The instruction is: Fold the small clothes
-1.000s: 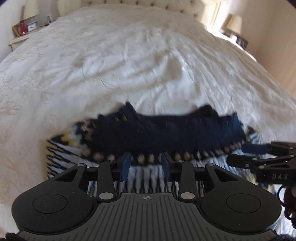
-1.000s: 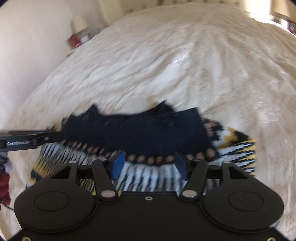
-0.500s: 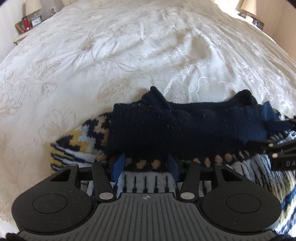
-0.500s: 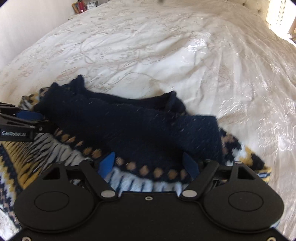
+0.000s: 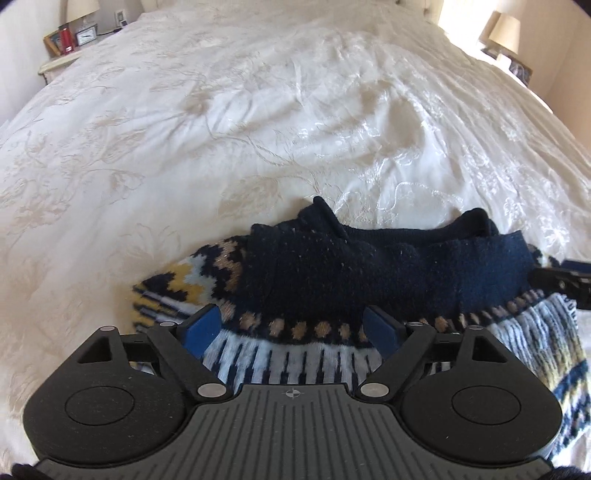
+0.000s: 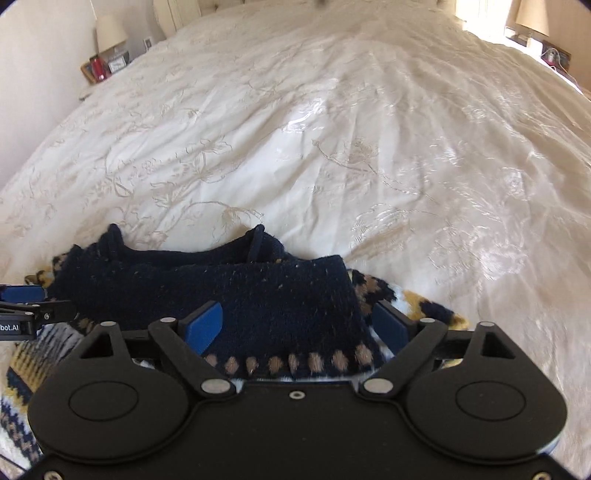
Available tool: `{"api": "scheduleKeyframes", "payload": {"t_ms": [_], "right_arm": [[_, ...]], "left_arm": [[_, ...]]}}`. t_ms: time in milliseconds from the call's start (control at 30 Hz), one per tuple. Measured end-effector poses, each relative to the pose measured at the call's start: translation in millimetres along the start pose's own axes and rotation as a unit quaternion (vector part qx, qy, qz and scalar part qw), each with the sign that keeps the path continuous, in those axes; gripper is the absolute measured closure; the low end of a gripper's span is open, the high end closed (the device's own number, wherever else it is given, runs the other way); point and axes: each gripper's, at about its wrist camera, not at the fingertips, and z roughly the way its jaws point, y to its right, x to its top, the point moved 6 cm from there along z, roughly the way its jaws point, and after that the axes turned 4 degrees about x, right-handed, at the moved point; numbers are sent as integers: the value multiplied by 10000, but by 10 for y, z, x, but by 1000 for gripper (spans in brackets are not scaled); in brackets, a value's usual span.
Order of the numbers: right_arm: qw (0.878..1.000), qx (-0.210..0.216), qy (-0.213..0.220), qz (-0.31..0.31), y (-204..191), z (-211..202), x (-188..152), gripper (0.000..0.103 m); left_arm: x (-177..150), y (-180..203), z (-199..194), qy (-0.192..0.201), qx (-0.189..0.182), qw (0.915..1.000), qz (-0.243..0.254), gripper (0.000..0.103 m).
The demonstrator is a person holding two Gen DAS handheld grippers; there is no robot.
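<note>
A small knitted sweater (image 5: 369, 273), navy with yellow, white and tan patterns, lies folded on the white bedspread (image 5: 258, 129). Its navy part lies on top of the patterned part. My left gripper (image 5: 295, 328) is open just above the sweater's left half, holding nothing. My right gripper (image 6: 295, 325) is open over the sweater (image 6: 240, 291) at its right half, holding nothing. Each gripper's tip shows at the edge of the other's view: the right one (image 5: 565, 280) and the left one (image 6: 29, 306).
The bed stretches far ahead with an embroidered cover. A nightstand (image 5: 70, 40) with a clock, a frame and a lamp stands at the far left. Another lamp (image 5: 506, 29) stands at the far right by the wall.
Both grippers have opened wider and let go of the sweater. The navy part now lies laid down over the patterned part, and the blur has gone.
</note>
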Motion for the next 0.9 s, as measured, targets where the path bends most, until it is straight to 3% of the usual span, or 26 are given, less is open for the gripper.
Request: {"api": "scheduleKeyframes", "payload": {"t_ms": [100, 133, 167, 533, 900], "right_arm": [[9999, 81, 13, 90, -51, -181, -159, 6], [9999, 111, -5, 126, -65, -229, -201, 5], [9999, 111, -5, 126, -65, -229, -201, 3], [9976, 428, -234, 484, -294, -709, -821, 0], [9949, 481, -287, 835, -321, -1091, -1330, 0]], "left_arm": [[-108, -45, -161, -67, -5, 9998, -162, 15], [-151, -56, -213, -94, 1, 9998, -200, 7], [-193, -66, -268, -112, 10, 9997, -227, 6], [-721, -56, -817, -253, 38, 9987, -439, 5], [-1171, 188, -1031, -458, -120, 9983, -329, 5]]}}
